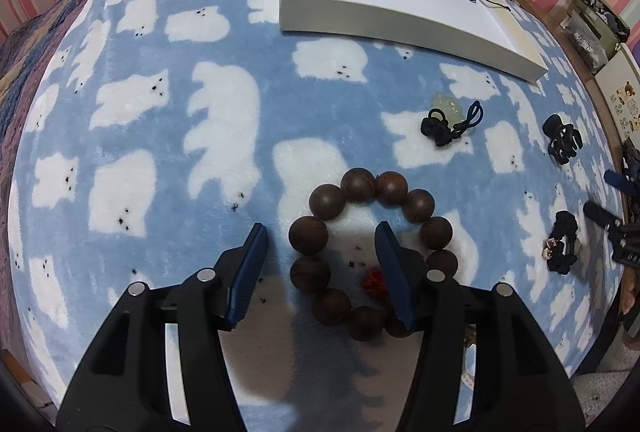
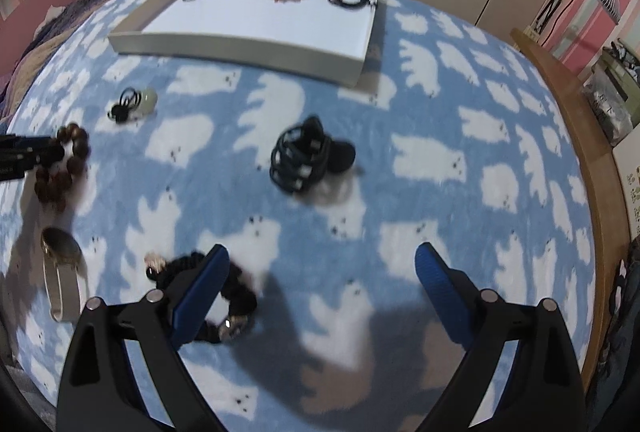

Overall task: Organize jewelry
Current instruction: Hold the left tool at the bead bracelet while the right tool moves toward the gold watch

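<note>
- Left gripper (image 1: 322,232), ribbed blue pads apart, I'm holding astride the round wooden bead bracelet (image 1: 370,252): one pad inside its ring.
- Right gripper (image 2: 322,260), I'm keeping wide apart; ruffled black scrunchie (image 2: 212,296) lying under its left pad.

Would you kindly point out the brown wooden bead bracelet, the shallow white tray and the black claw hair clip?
Brown wooden bead bracelet (image 1: 327,202): left wrist view, upper-left bead.
Shallow white tray (image 1: 400,28): left wrist view, near wall.
Black claw hair clip (image 2: 304,156): right wrist view, its middle.
</note>
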Demonstrator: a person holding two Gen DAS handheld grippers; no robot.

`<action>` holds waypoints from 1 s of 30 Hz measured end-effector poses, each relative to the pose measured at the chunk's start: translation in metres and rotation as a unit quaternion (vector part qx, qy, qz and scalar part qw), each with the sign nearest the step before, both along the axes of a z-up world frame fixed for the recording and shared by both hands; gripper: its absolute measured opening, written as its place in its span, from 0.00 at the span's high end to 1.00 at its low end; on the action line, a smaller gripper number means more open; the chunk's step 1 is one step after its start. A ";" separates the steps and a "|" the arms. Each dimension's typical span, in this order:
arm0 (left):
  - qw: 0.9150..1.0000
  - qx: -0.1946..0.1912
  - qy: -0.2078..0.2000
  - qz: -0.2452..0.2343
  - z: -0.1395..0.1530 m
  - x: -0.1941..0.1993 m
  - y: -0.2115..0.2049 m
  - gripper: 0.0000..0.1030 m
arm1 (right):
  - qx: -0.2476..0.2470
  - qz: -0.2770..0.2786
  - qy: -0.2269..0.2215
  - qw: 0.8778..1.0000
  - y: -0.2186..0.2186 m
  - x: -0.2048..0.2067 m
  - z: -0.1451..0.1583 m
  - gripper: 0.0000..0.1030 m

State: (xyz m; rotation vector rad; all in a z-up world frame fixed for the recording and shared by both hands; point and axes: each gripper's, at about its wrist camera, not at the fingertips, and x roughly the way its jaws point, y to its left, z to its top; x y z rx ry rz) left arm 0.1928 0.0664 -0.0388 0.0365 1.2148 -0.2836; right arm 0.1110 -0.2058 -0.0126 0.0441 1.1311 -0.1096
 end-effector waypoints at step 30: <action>1.000 0.001 -0.003 -0.002 -0.003 -0.001 0.000 0.47 | 0.004 0.017 0.020 1.000 0.011 -0.009 -0.015 0.09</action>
